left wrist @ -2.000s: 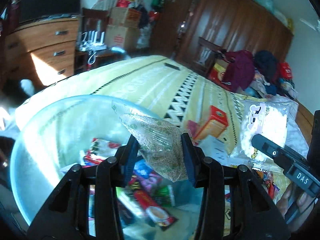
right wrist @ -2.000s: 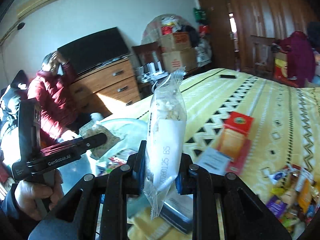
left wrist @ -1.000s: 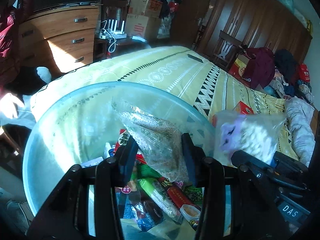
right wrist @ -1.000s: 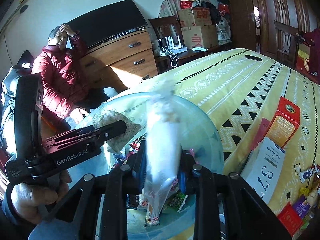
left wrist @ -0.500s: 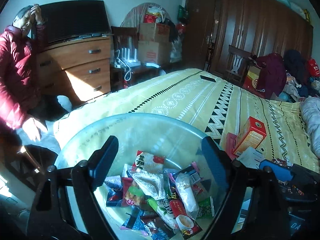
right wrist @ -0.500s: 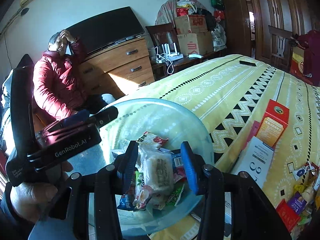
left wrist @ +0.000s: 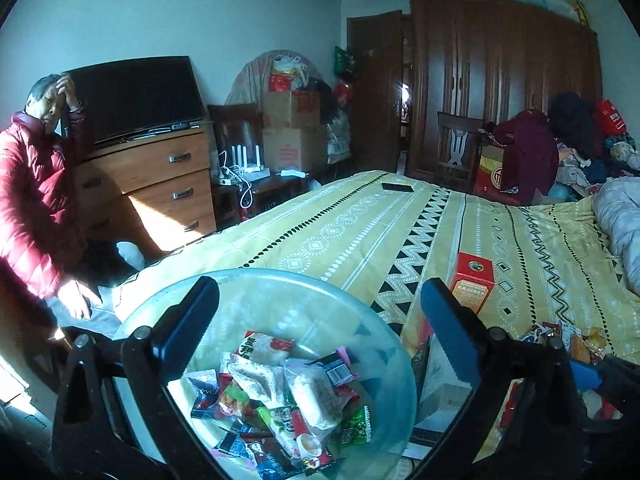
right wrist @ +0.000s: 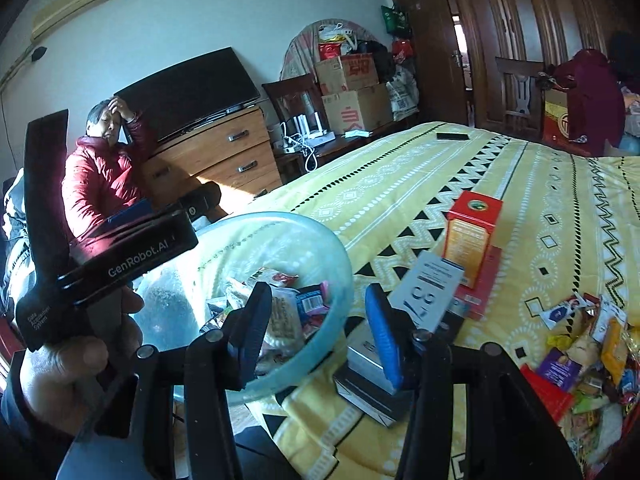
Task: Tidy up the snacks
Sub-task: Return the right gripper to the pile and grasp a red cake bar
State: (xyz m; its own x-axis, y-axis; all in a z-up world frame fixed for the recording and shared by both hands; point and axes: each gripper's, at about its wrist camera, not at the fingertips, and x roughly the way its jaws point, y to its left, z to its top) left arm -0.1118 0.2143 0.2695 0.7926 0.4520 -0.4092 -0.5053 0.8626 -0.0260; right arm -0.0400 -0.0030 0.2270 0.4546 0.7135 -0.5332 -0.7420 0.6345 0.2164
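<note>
Yellow bedspread (left wrist: 360, 232) carries the bowl (left wrist: 384, 344); both tongs, left (left wrist: 320, 320) and right (right wrist: 316, 328), gape wide.

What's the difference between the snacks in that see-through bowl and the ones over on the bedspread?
The snacks in the bowl sit heaped together inside the clear bowl at the bed's edge; the loose snacks lie spread across the yellow bedspread, uncontained. The bowl's heap lies right below both open tools; the loose ones lie off to the right. Both are mixed, colourful small packets.
</note>
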